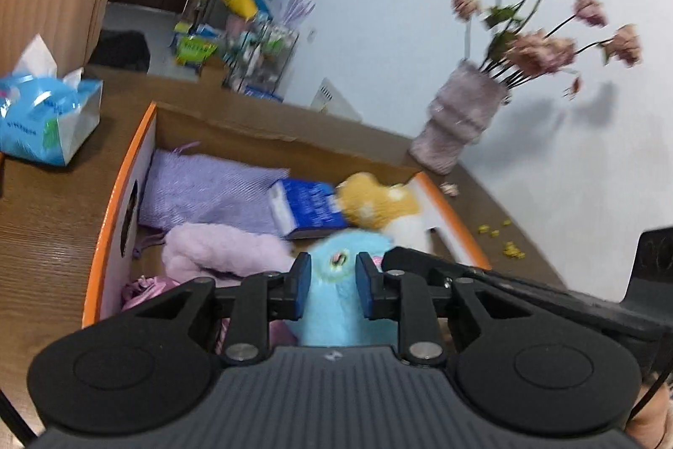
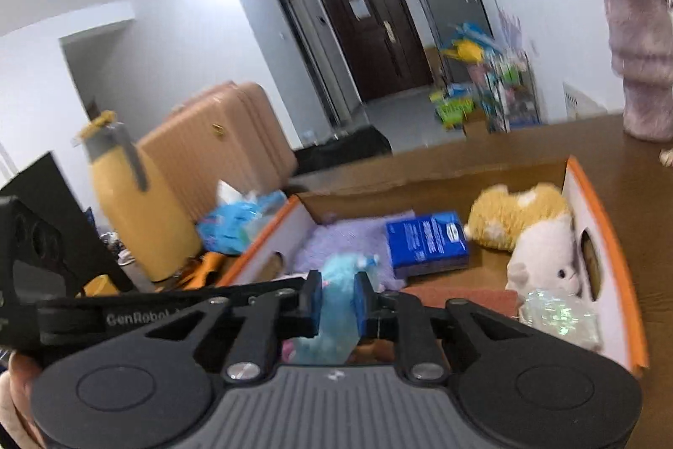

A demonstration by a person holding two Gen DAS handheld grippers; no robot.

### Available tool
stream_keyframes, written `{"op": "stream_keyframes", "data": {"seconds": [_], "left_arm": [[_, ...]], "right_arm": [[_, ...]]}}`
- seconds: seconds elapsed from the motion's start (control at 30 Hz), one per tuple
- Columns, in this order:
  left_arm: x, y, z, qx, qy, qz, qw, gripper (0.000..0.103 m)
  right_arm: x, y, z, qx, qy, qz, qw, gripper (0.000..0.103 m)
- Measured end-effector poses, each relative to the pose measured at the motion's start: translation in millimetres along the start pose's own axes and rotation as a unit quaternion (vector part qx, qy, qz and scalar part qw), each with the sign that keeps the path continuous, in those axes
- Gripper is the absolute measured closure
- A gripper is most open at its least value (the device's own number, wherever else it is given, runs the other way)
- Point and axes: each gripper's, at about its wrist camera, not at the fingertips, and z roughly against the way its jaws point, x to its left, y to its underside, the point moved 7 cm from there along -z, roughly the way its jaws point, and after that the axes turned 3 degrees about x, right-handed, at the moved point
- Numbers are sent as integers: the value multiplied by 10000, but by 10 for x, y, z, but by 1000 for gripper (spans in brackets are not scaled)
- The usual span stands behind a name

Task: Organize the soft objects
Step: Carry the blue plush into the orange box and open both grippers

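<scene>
Both grippers grip the same light blue plush toy [image 1: 332, 297] above an orange-rimmed cardboard box [image 1: 107, 205]. My left gripper [image 1: 332, 276] is shut on the toy's body near its eye. My right gripper [image 2: 337, 291] is shut on another part of the blue plush toy [image 2: 336, 306]. In the box [image 2: 605, 221] lie a purple knit cloth [image 1: 210, 192], a blue packet [image 1: 311, 209], a pink fluffy item [image 1: 223, 251], a yellow plush [image 2: 513, 213] and a white plush [image 2: 547, 255].
The box stands on a brown wooden table [image 1: 46, 238]. A blue tissue pack [image 1: 42, 116] sits at its left, a pale vase of pink flowers [image 1: 462, 120] at the back right. A yellow thermos [image 2: 134, 196] and a pink suitcase [image 2: 218, 146] stand beyond.
</scene>
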Motion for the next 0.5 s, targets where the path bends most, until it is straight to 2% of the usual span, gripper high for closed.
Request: {"op": "stream_keyframes", "data": {"seconds": [0.17,0.3,0.37,0.5], "left_arm": [[221,149,-241,310,-214,-36,9993,79],[247,166,-255,321,-259,-28,9991,80],[249,187,-263,295,-454,-155,9984,83],[241,219,-207,214,-665,-238,9973,84]], "right_arm": [[-114,120,-333,295,243,36,9993,87],[-73,161,-429,213,493,492,9973,87],[5,185,-464,233,746,873,9931,87],[85,192,-476,302,858,1174,9889,85]]}}
